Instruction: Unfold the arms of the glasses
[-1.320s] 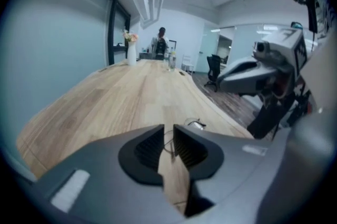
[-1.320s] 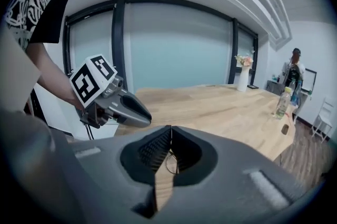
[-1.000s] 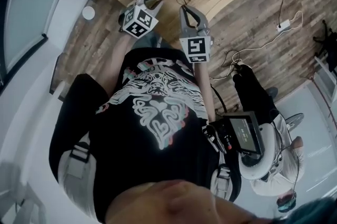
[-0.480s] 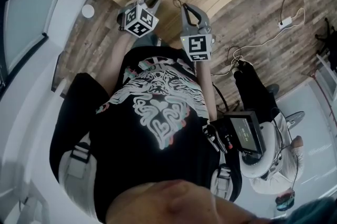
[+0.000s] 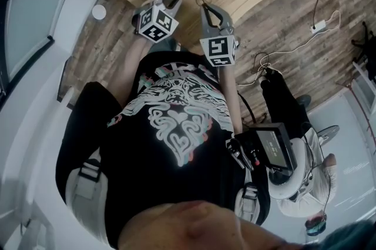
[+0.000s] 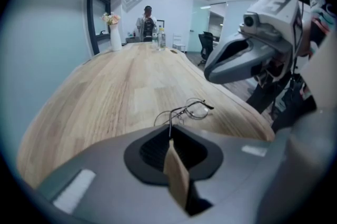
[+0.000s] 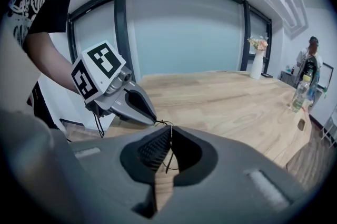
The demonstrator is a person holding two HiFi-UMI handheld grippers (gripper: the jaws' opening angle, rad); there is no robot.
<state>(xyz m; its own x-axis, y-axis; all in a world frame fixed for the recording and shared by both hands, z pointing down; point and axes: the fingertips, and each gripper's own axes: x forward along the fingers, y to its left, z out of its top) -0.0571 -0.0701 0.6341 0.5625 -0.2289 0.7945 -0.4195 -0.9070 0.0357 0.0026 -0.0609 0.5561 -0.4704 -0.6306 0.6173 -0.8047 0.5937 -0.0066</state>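
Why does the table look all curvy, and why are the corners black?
Left gripper view: the wide lens bows the table and darkens the corners; the near jaws look soft. Right gripper view: same bulge, the window frames curve. Head view: dimmer, also bent.

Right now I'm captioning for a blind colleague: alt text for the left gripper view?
The left gripper is shut on a thin wire arm of the glasses, whose lenses show beyond it over a long wooden table. The right gripper looms at upper right.
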